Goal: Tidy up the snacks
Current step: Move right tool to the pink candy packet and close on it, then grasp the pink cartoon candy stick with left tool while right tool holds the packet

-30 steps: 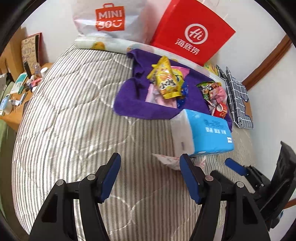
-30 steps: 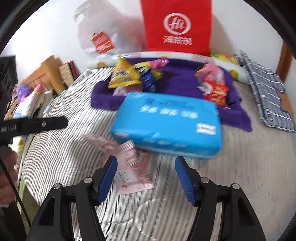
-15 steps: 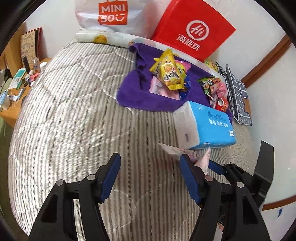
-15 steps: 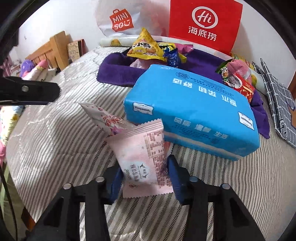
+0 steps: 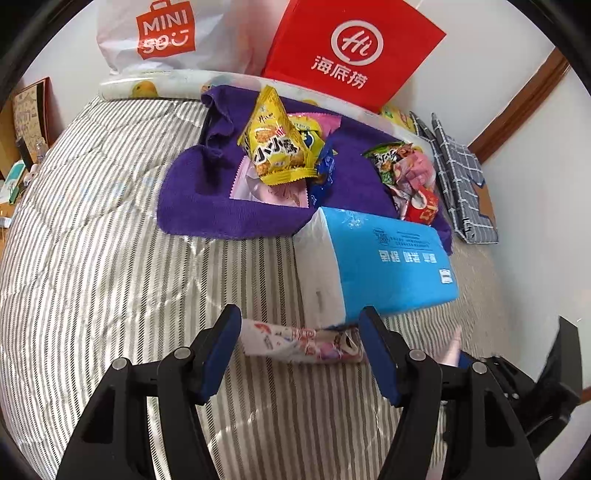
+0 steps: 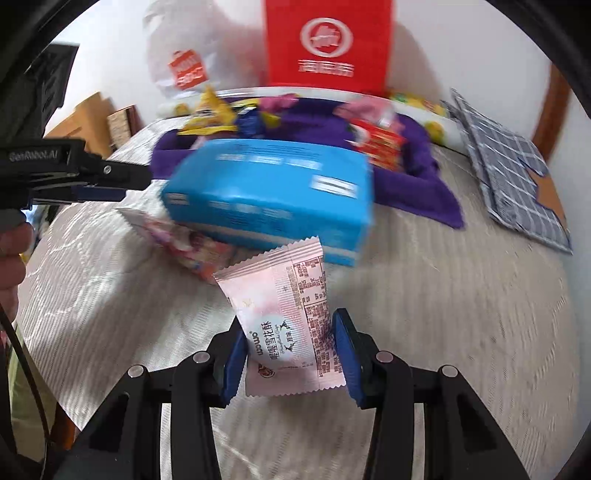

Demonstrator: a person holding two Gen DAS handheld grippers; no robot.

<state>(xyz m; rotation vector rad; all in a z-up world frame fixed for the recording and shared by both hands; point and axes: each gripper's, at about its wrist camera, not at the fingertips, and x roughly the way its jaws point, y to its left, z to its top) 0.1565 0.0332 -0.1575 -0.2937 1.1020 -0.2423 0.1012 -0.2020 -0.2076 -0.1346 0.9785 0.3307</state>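
Observation:
My right gripper (image 6: 290,349) is shut on a pale pink snack packet (image 6: 286,310) and holds it above the striped bed; its edge shows in the left wrist view (image 5: 453,347). A second pink patterned snack packet (image 5: 299,341) lies on the bed against the blue tissue pack (image 5: 384,266), partly under it; it also shows in the right wrist view (image 6: 181,243). My left gripper (image 5: 301,345) is open with its fingers on either side of this packet. A purple towel (image 5: 207,195) holds a yellow snack bag (image 5: 275,147) and several other snacks (image 5: 406,173).
A red paper bag (image 5: 351,55) and a white Miniso bag (image 5: 166,33) stand against the wall behind the towel. A folded checked cloth (image 5: 461,181) lies at the right. A wooden desk with clutter (image 5: 14,173) is left of the bed.
My right gripper closed on the pale pink packet and lifted it off the bed. My left gripper moved forward and now brackets the patterned packet by the tissue pack.

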